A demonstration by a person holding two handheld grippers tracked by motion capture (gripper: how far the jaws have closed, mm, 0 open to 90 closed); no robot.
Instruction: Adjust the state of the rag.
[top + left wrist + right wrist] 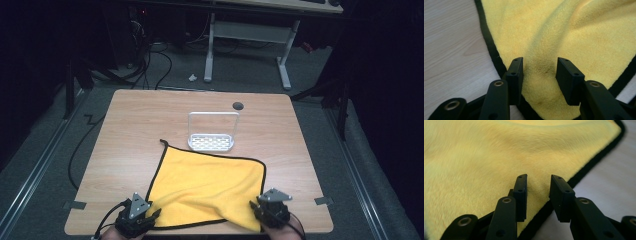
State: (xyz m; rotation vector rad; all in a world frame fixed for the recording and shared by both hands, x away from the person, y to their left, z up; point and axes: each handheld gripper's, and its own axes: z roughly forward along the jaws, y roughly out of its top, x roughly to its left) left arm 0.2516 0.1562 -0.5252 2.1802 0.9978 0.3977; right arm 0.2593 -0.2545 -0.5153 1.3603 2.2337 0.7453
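Yellow cloth (207, 187) spread flat on table (125, 130), just before white rack (212, 131). Left gripper (539, 72) and right gripper (538, 192) at its near corners, jaws apart around fabric, not pinching, probably ready for folding.

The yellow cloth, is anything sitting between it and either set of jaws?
Nothing visible. The left gripper and right gripper are each at a near corner of the yellow cloth, with cloth between their jaws. The white rack stands beyond the cloth's far edge.
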